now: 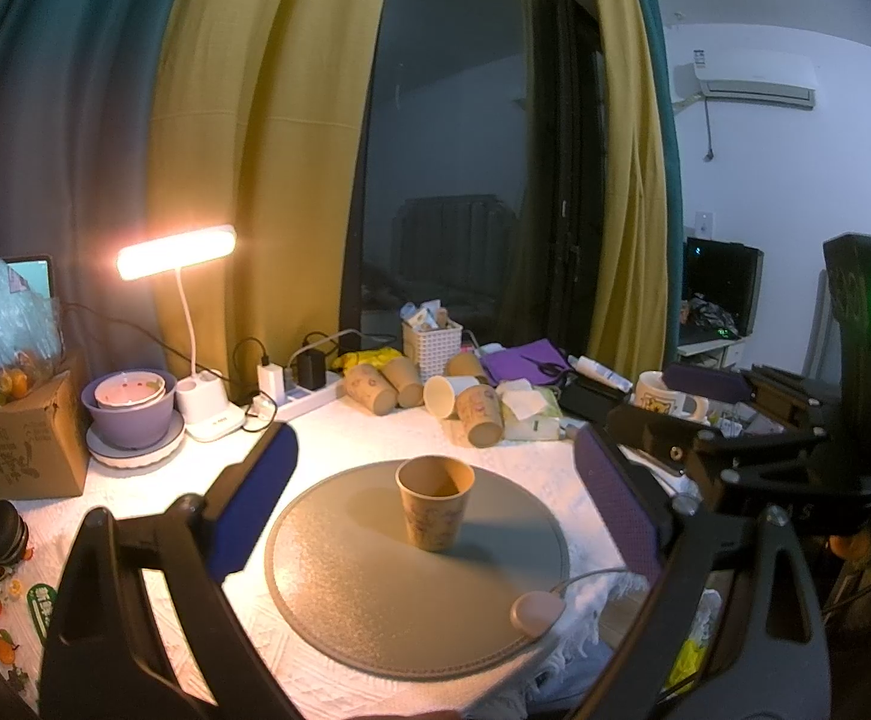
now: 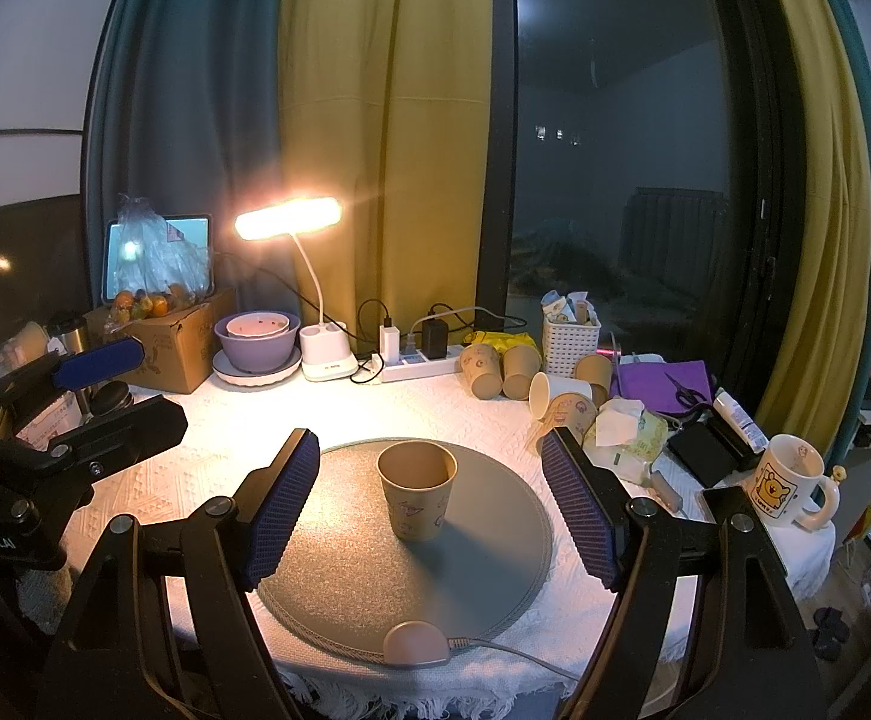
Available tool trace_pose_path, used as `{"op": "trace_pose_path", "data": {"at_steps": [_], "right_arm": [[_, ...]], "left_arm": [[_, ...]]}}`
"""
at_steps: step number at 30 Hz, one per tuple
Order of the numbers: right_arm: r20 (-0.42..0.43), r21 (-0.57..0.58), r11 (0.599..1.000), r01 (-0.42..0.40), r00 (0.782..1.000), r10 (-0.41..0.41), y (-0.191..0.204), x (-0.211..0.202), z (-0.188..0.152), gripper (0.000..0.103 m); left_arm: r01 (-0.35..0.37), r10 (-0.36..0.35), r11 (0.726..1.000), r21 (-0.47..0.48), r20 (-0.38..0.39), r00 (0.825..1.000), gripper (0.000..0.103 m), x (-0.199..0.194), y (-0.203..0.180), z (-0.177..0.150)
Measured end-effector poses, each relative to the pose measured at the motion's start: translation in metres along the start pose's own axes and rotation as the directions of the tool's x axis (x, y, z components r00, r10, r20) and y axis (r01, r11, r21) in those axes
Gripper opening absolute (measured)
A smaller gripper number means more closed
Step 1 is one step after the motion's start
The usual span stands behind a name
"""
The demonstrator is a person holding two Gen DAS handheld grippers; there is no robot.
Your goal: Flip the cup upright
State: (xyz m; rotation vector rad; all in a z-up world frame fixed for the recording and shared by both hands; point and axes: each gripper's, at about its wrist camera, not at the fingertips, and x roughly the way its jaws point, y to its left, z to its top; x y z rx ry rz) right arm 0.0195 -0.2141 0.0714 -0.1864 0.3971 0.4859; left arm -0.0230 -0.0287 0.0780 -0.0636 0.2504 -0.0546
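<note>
A brown paper cup (image 1: 434, 501) stands upright, mouth up, on the round grey mat (image 1: 339, 588). It also shows in the right wrist view (image 2: 416, 491) on the mat (image 2: 339, 564). My left gripper (image 1: 435, 492) is open, its blue pads wide on either side of the cup, not touching it. My right gripper (image 2: 429, 489) is open too, its pads apart on both sides of the cup. The left gripper's body shows at the left of the right wrist view (image 2: 63, 438).
Several paper cups (image 2: 513, 372) lie on their sides at the back. A lit desk lamp (image 2: 288, 219), purple bowls (image 2: 255, 342), power strip (image 2: 417, 363), white basket (image 2: 570, 342), tissue pack (image 2: 627, 432), mug (image 2: 792, 489) and a cardboard box (image 2: 165, 348) ring the mat. A pink puck on a cable (image 2: 417, 642) sits at its front edge.
</note>
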Motion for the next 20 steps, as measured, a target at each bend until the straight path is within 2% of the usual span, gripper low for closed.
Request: {"op": "trace_pose_path", "data": {"at_steps": [20], "right_arm": [[-0.004,0.000,1.000,-0.003,1.000,0.003,0.004,0.002,-0.004,0.079]], "left_arm": [[0.011,-0.011,1.000,-0.001,0.004,1.000,0.094,-0.002,-0.010,-0.005]]}}
